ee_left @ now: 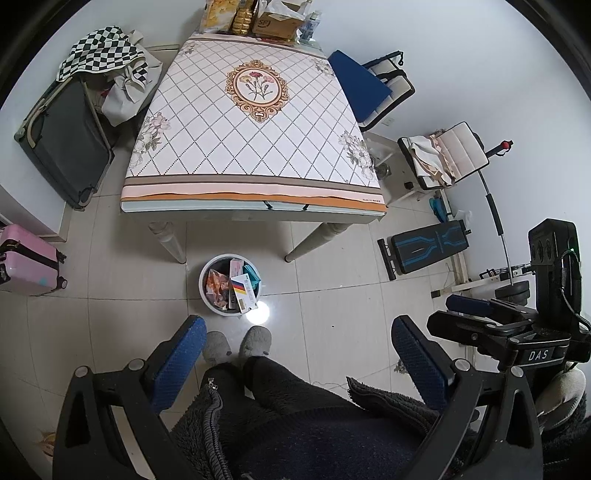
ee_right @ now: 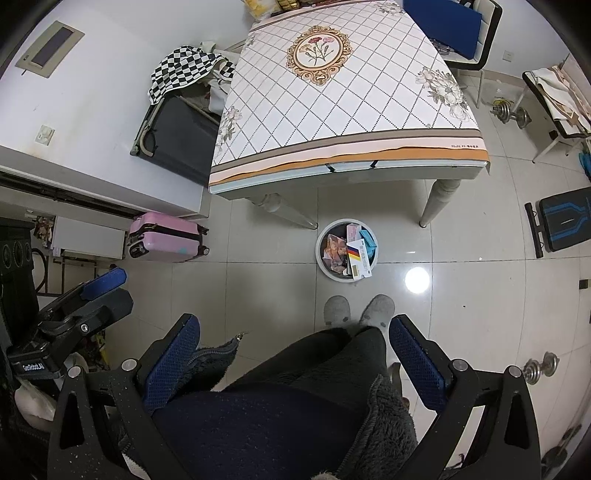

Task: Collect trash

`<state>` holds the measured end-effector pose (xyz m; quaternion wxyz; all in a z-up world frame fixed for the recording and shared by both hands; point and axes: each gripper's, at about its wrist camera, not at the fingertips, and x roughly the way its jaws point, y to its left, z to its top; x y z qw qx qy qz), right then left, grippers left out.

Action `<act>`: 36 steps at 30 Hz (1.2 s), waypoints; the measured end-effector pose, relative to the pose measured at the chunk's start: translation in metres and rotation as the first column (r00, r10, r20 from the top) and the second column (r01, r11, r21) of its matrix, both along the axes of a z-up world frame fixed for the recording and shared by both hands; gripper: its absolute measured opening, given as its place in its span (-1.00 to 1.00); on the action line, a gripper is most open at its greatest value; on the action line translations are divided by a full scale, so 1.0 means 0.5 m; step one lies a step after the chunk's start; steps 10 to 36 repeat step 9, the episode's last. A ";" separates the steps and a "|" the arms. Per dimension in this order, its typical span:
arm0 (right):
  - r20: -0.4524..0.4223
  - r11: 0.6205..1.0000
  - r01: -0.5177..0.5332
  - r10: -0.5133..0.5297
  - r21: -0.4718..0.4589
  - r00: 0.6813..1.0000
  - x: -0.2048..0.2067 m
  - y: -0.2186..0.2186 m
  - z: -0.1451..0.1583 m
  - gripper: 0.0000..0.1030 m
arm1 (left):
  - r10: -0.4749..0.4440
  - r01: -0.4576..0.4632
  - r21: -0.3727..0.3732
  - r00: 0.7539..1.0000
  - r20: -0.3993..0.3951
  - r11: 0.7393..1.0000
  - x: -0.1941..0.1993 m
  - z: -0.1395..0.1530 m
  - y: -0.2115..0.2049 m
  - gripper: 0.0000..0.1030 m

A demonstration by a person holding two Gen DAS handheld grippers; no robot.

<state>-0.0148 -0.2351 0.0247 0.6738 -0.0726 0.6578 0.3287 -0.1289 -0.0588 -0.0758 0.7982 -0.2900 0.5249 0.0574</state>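
Observation:
A round white trash bin [ee_left: 205, 291] [ee_right: 320, 258] stands on the tiled floor just in front of the table, holding an orange wrapper [ee_left: 217, 286] [ee_right: 334, 249], a white carton with a black-red-yellow mark [ee_left: 243, 290] [ee_right: 360, 258], a pink box and a teal piece. My left gripper [ee_left: 299, 354] is open and empty, held high over the person's legs. My right gripper [ee_right: 291, 354] is open and empty too, beside it. Each gripper shows in the other's view, the right one [ee_left: 476, 306] and the left one [ee_right: 99, 284].
A table with a diamond-and-flower cloth [ee_left: 251, 122] [ee_right: 343, 96] has boxes and bottles at its far edge [ee_left: 258, 18]. A dark suitcase [ee_left: 66, 144], a pink suitcase [ee_right: 166, 236], chairs [ee_left: 373, 85], a weight bench [ee_left: 428, 247] and dumbbells [ee_right: 509, 112] ring it. The person's slippers [ee_right: 356, 310] stand by the bin.

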 end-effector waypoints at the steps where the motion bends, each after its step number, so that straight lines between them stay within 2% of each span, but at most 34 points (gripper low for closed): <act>1: 0.000 1.000 -0.001 0.001 0.000 1.000 0.000 0.000 0.000 1.00 | 0.000 0.000 -0.001 1.000 -0.001 1.000 0.000 -0.001 0.002 0.99; 36: 0.001 1.000 -0.002 0.002 0.000 1.000 -0.009 0.010 -0.001 1.00 | -0.001 0.001 -0.005 1.000 0.004 1.000 0.004 0.001 0.003 0.99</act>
